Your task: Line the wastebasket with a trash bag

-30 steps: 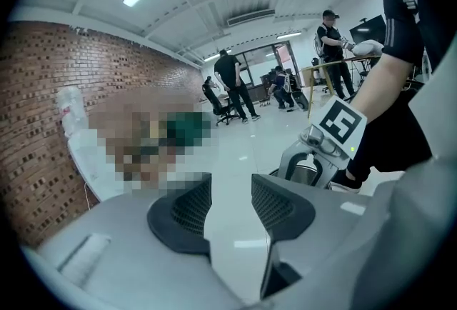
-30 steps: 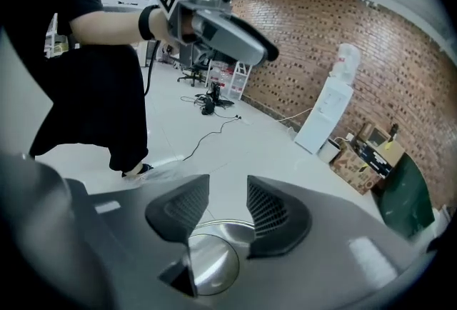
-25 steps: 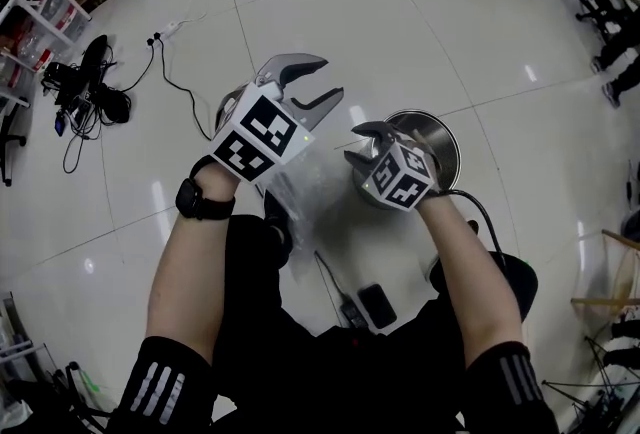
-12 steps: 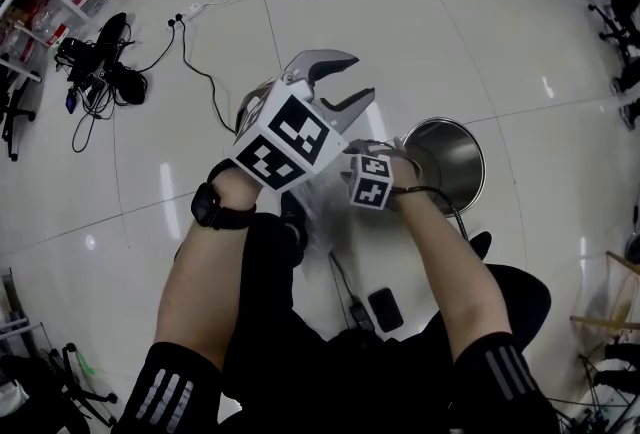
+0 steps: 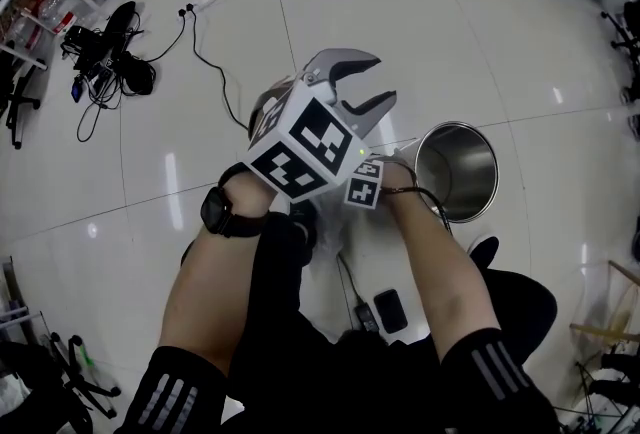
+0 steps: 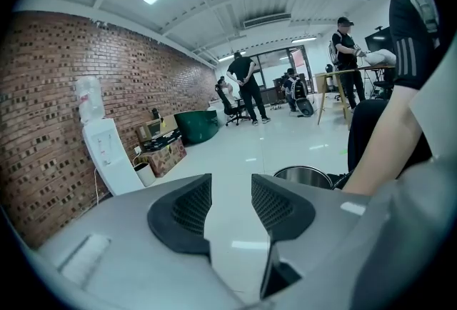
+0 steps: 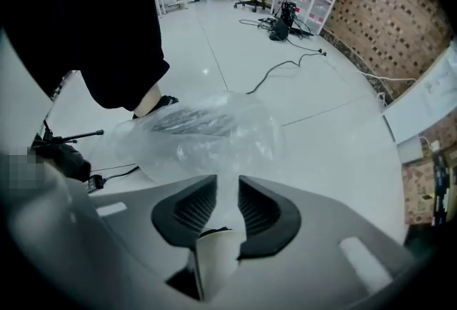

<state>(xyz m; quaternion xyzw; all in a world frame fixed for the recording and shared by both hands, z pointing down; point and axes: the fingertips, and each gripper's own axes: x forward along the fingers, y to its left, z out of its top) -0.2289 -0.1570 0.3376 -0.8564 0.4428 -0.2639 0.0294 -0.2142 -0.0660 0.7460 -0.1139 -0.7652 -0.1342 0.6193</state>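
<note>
The right gripper (image 7: 227, 207) points down near the person's legs, jaws closing with a fold of the clear, crumpled plastic trash bag (image 7: 207, 131) between them. The raised left gripper (image 5: 358, 90) gapes empty. Just right stands the round steel wastebasket (image 5: 458, 172).

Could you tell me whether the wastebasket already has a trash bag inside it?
No, the wastebasket shows only bare shiny metal inside, and the clear trash bag is bunched up outside it.

I drop my right gripper (image 7: 227, 194) away from the wastebasket (image 5: 455, 172) rim toward the floor at frame centre, its jaws closing around the trash bag (image 7: 207, 133)
</note>
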